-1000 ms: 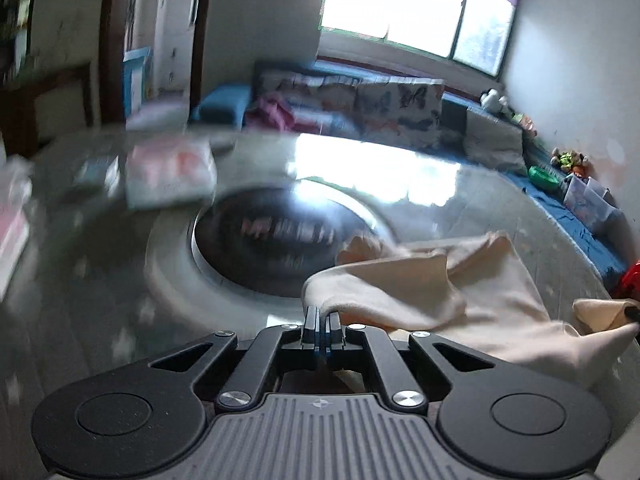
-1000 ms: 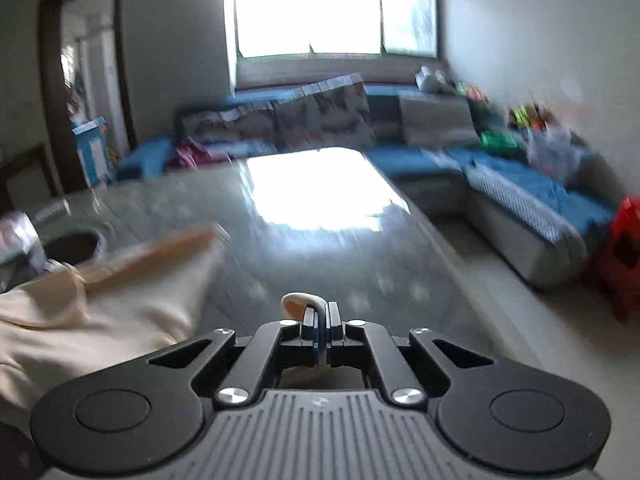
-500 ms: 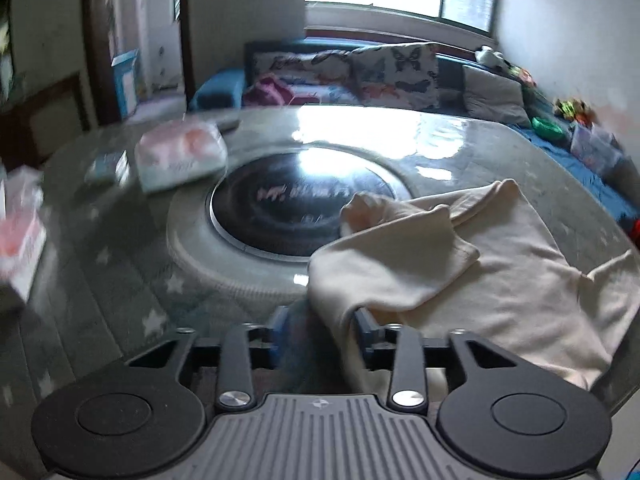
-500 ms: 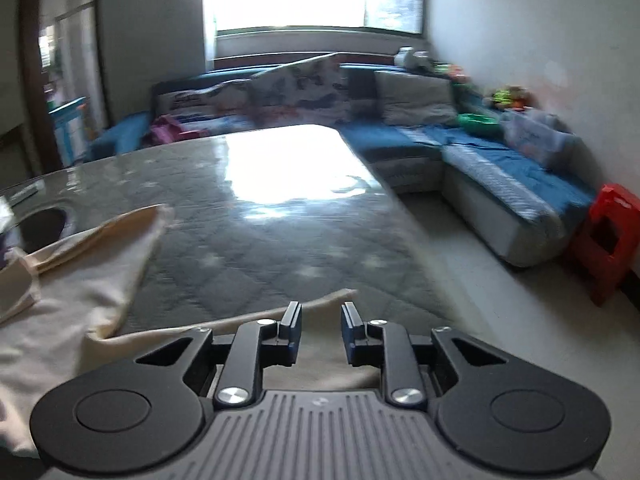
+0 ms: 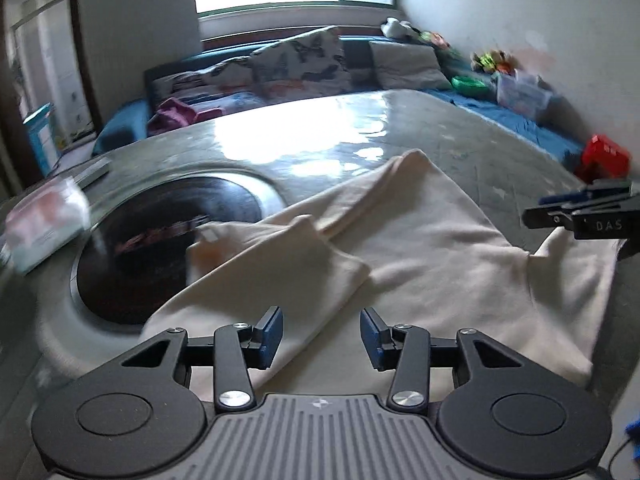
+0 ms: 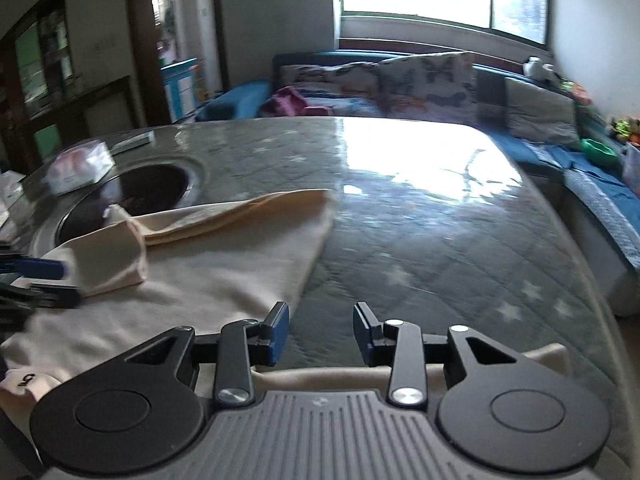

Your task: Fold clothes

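Both hand-held grippers gape, seemingly above the cream garment [image 5: 440,248]

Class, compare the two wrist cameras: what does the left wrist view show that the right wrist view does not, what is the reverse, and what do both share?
Left wrist only: a red stool past the table's far right edge. Right wrist only: the dark wooden cabinet at far left. Both: the cream garment on the table, one sleeve folded over it, the black round inset, the sofa, and each view's own open gripper: left gripper, right gripper.
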The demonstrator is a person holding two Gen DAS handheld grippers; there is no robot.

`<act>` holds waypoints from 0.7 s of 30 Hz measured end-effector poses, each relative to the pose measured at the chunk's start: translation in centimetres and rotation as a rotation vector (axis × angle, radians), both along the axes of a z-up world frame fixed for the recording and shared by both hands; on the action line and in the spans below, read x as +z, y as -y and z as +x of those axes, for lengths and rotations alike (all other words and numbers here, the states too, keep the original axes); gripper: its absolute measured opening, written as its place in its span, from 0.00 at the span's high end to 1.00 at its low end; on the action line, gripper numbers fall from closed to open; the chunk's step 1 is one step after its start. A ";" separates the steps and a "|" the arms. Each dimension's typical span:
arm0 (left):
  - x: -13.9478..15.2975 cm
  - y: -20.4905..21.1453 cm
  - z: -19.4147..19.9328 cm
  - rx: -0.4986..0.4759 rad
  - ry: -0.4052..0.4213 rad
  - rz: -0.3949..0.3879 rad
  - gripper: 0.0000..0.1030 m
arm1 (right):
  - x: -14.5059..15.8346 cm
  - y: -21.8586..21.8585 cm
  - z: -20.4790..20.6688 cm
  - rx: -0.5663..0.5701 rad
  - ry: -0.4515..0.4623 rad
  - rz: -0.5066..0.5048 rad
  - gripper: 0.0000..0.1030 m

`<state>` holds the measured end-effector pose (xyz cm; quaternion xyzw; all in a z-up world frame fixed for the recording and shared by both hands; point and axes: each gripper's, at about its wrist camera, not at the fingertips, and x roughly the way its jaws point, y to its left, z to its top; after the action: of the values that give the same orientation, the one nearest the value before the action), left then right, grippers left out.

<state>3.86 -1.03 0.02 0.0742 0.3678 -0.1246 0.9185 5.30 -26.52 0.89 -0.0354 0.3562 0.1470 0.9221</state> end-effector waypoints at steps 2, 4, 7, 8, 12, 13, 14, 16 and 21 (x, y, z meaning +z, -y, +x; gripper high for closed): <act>-0.9 0.7 1.0 0.000 -0.011 0.007 0.55 | -0.1 -0.8 0.5 0.032 -0.004 -0.003 0.66; -1.5 0.8 1.7 0.011 -0.008 0.005 0.59 | -0.1 -1.4 1.0 0.062 -0.005 -0.012 0.64; -1.6 0.3 2.3 0.037 0.008 -0.002 0.84 | -0.2 -2.2 1.8 0.088 -0.010 -0.029 0.63; -1.6 -0.2 2.4 0.047 0.008 -0.015 0.90 | -0.3 -2.4 2.1 0.096 -0.011 -0.035 0.63; -0.8 -3.0 2.4 0.136 0.040 -0.048 0.97 | -0.9 -3.0 3.4 0.111 -0.025 -0.042 0.62; -0.3 -3.9 2.2 0.171 0.057 -0.059 0.97 | -1.0 -3.1 3.7 0.114 -0.028 -0.043 0.62; 0.3 -5.0 2.0 0.208 0.074 -0.069 0.97 | -1.1 -3.3 4.1 0.118 -0.032 -0.044 0.62; 1.4 -7.5 1.3 0.292 0.113 -0.083 0.97 | -1.3 -3.7 4.9 0.128 -0.040 -0.047 0.62; 2.1 -12.3 -0.5 0.464 0.131 -0.069 0.98 | -1.7 -5.3 6.1 0.174 -0.046 -0.060 0.62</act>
<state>3.40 11.29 2.13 -0.0357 0.3104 0.0825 0.9464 11.38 -21.26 -0.78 -0.0904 0.3771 0.2165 0.8960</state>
